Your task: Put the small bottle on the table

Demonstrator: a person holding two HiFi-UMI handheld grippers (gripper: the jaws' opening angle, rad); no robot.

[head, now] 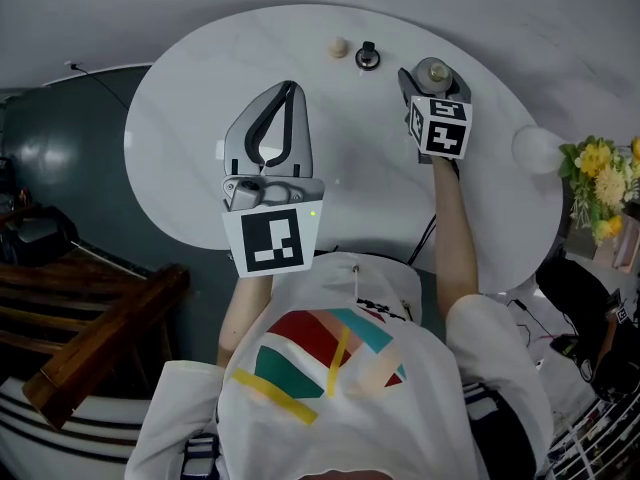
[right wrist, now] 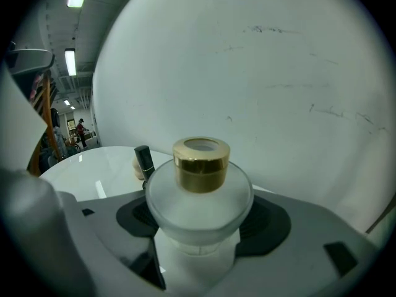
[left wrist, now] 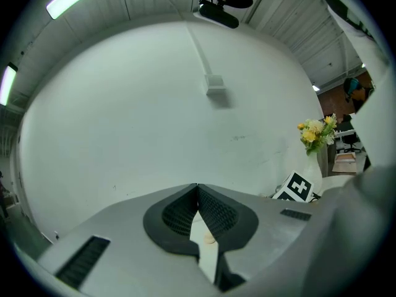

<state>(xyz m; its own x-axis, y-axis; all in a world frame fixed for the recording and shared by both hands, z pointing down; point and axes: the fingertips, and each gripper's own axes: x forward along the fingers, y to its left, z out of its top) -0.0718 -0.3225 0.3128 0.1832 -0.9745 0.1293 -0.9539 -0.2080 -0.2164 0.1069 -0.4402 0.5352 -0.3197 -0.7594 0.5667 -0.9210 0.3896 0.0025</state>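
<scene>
The small bottle (head: 433, 69) is frosted white with a gold cap. It stands upright between the jaws of my right gripper (head: 428, 88), which is shut on its round body, over the far right part of the white oval table (head: 190, 118). In the right gripper view the bottle (right wrist: 199, 190) fills the space between the black pads (right wrist: 272, 221); I cannot tell whether its base touches the tabletop. My left gripper (head: 291, 88) hovers over the table's middle, jaws shut and holding nothing. Its fingertips meet in the left gripper view (left wrist: 198, 187).
A small beige ball (head: 339, 47) and a black upright item (head: 368, 56) sit at the table's far edge, left of the bottle. A white round vase (head: 537, 148) with yellow flowers (head: 597, 183) stands at the right edge. A wooden bench (head: 90, 338) lies lower left.
</scene>
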